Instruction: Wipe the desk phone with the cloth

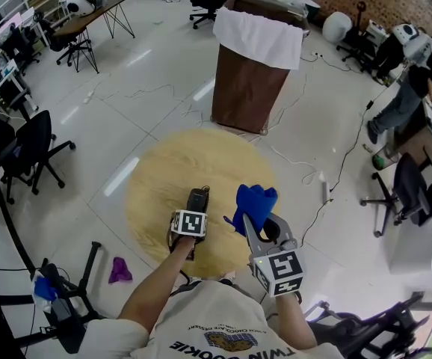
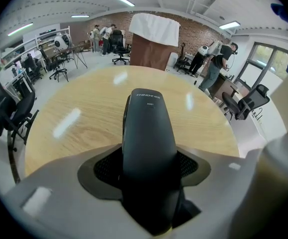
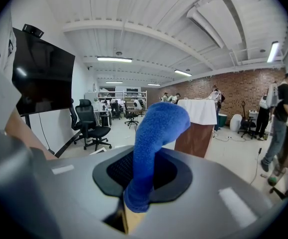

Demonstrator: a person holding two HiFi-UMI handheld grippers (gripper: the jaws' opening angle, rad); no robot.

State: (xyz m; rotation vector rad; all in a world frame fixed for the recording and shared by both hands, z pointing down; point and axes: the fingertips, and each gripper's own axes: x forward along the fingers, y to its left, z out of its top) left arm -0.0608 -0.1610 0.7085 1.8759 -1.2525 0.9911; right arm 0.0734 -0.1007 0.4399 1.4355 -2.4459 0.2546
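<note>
Left gripper (image 1: 195, 214) is clamped on the black desk phone handset (image 1: 197, 200). In the left gripper view the jaws of the left gripper (image 2: 149, 185) close narrow on the near end of the handset (image 2: 149, 133). The rest of the handset runs straight out ahead of the jaws, with small print near its far tip. Below and ahead of this claw is the round wooden table (image 2: 84, 113). Whether the handset touches the top cannot be told.

Right gripper (image 1: 252, 229) sits just right of the left one, also over the table (image 1: 164, 170), and grips the blue cloth (image 1: 255, 204). In the right gripper view the jaws of the right gripper (image 3: 134, 203) are pinched on the lower end of the cloth (image 3: 154, 138). The cloth stands up out of the jaws and curls over to the right at its top. In the head view the cloth is bunched ahead of the claw tips, beside the handset and apart from it.

Far ahead of both claws, past the table edge, stands a brown lectern (image 1: 250, 73) with a white sheet draped over its top. A purple rag (image 1: 119, 270) lies on the floor left of the left gripper. A black office chair (image 1: 29, 152) sits farther left. A person (image 1: 410, 88) stands far off to the right of the right gripper. A dark screen (image 3: 42, 73) hangs to that claw's left.
</note>
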